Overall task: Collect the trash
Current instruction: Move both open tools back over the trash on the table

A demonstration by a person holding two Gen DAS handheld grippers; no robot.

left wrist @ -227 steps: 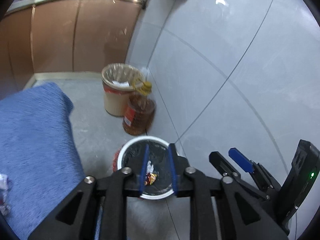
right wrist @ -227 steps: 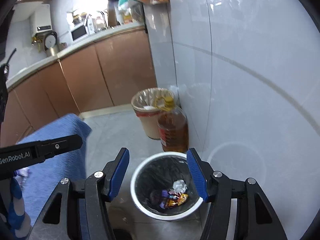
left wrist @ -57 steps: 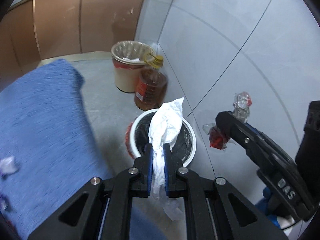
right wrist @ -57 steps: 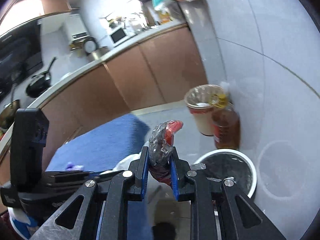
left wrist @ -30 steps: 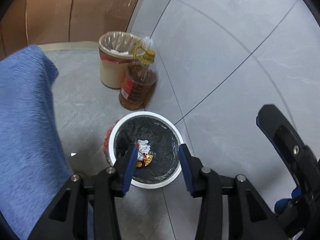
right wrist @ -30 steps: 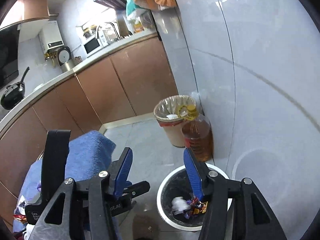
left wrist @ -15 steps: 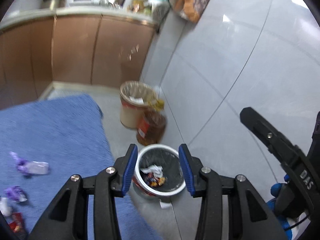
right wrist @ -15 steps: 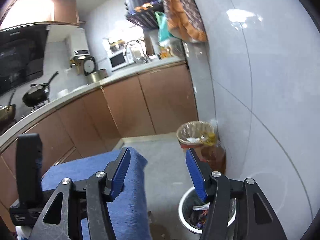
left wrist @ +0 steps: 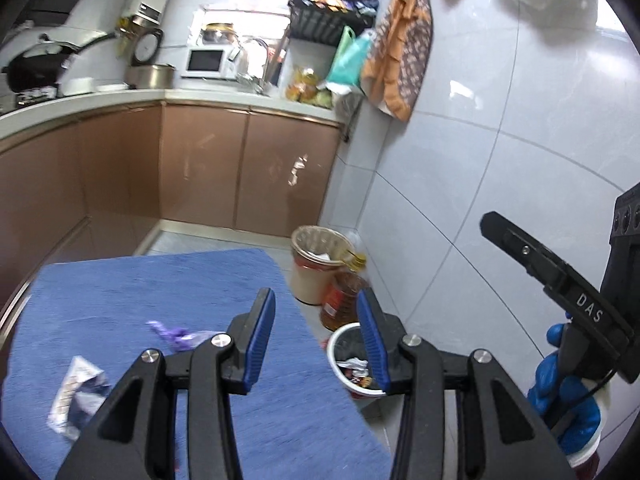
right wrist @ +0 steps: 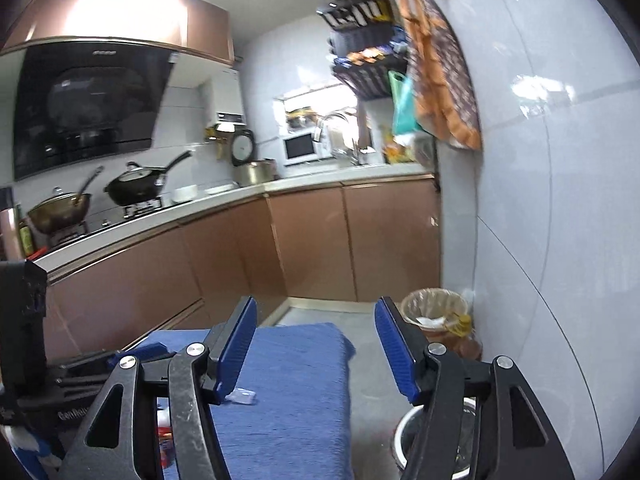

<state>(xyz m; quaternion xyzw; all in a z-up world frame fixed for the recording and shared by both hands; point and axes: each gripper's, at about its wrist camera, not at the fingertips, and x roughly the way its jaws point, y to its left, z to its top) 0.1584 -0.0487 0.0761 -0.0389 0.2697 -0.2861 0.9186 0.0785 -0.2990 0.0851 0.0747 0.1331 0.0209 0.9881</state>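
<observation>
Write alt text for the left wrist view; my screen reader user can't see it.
The open, empty left gripper hovers over a blue cloth strewn with wrappers, beside a white-rimmed trash bin on the kitchen floor.

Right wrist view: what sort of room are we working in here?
A home kitchen, by the look of it: pans on a stove under a range hood, a microwave on the counter, and brown cabinets below.
</observation>
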